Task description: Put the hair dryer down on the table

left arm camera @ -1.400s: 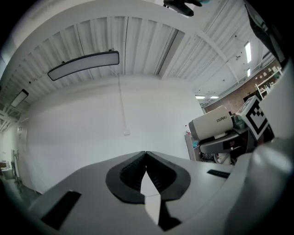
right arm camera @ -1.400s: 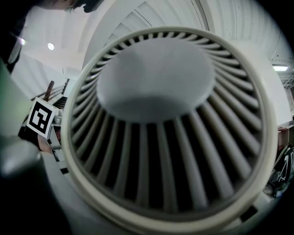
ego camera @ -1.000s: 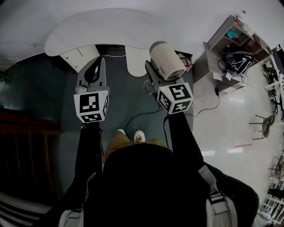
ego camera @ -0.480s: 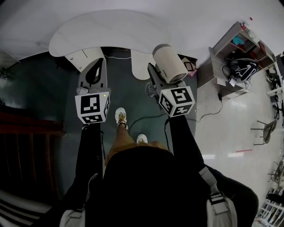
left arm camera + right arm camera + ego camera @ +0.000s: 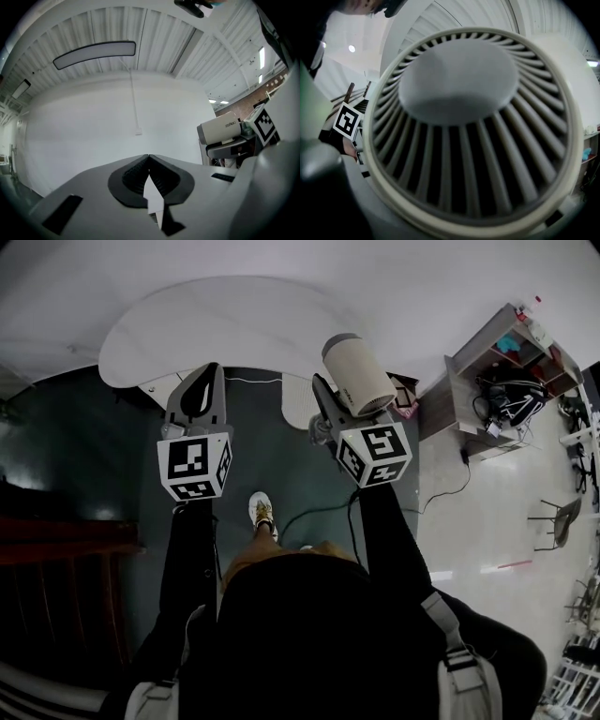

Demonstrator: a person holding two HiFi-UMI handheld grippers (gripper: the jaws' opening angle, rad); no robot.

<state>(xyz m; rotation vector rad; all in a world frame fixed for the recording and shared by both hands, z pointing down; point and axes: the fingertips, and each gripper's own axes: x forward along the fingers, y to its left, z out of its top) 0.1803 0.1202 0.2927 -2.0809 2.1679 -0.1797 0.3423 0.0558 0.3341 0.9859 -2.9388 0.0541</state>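
Note:
In the head view my right gripper (image 5: 323,404) is shut on the handle of a beige hair dryer (image 5: 354,374), held up in the air in front of the white table (image 5: 216,320). The dryer's barrel points up and away, just over the table's near edge. Its ribbed rear grille (image 5: 468,126) fills the right gripper view and hides the jaws there. My left gripper (image 5: 208,376) hovers beside it on the left, shut and holding nothing; its tips (image 5: 148,159) meet. The dryer (image 5: 220,131) shows at the right of the left gripper view.
A wooden shelf unit (image 5: 487,352) with bags and cables stands at the right. A black cable (image 5: 309,498) runs over the dark floor below the grippers. The person's shoe (image 5: 262,512) is under the arms. A chair (image 5: 558,507) stands far right.
The table has come closer and fills more of the head view as the person steps forward; the feet have shifted. Both grippers keep their pose, the dryer still held.

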